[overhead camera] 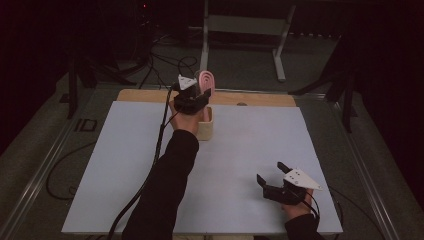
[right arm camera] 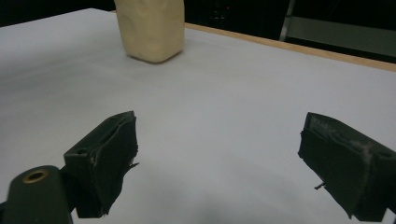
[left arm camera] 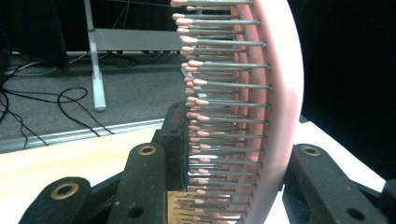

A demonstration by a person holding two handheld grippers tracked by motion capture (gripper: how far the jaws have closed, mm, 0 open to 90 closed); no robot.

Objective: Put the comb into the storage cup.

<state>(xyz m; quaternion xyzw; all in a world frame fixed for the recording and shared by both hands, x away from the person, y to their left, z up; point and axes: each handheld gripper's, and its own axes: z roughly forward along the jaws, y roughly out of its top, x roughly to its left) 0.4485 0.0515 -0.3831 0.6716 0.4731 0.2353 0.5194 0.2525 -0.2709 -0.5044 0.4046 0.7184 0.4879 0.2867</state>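
Pink brush [left arm camera: 261,116] is clamped upright in left gripper [overhead camera: 192,97], held just above the cream holder [overhead camera: 205,125]. Right gripper [overhead camera: 272,175] is held with jaws apart, well away from holder.

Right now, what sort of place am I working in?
Probably a lab or recording room: a white-topped table on grey carpet, loose black cables on the floor, and a metal stand behind.

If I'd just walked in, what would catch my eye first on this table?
Probably the pink hairbrush, standing upright in the left gripper above a cream box near the table's far edge; up close its bristles sit between the jaws. The right gripper waits open over the bare white table at the near corner.
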